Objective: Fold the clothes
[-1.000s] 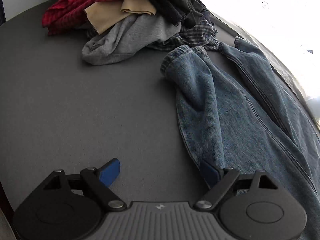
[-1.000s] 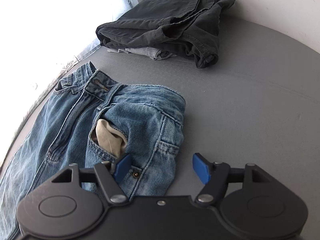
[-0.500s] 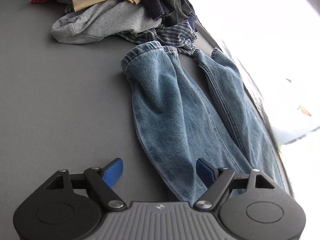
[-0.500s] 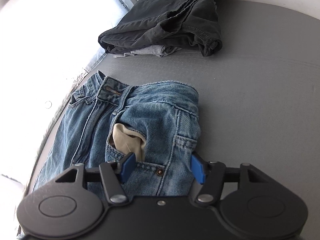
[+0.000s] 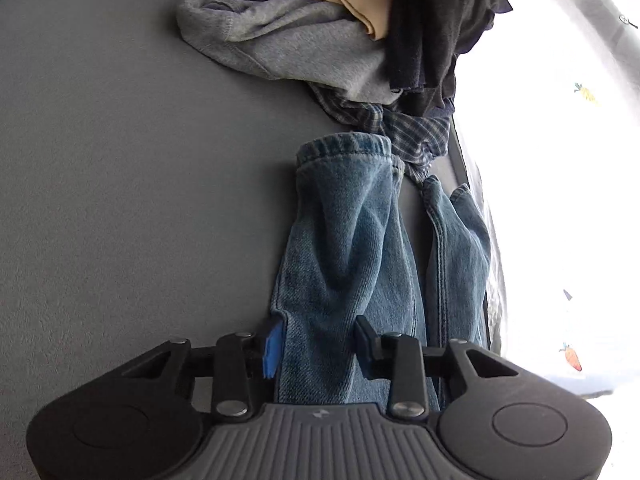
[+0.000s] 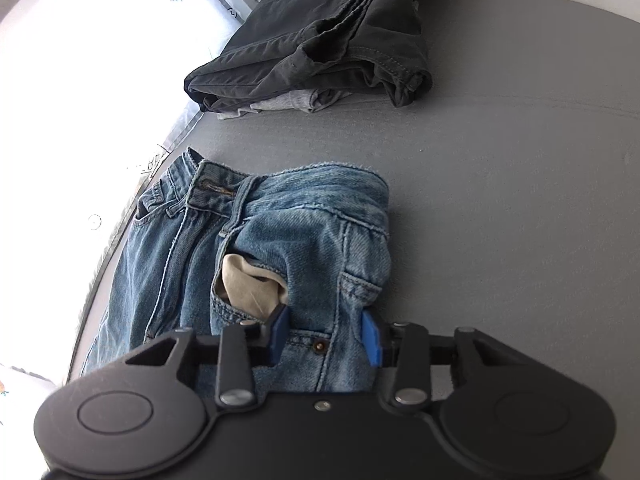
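No legible writing on jeans [image 6: 304, 224]

Grey worktop [image 6: 520, 160] under everything, with bright white patterned sheeting [image 5: 560, 200] along its far edge.

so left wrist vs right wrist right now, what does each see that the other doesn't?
Left wrist only: the jeans' leg hems, an unfolded pile of grey, tan, plaid and dark clothes, and the left gripper, its jaws just closing on a bunched leg.

Right wrist only: the waistband, a pocket lining turned out, a folded dark stack, and the right gripper, jaws just closing on hip denim.

Both: the same jeans on the grey surface.
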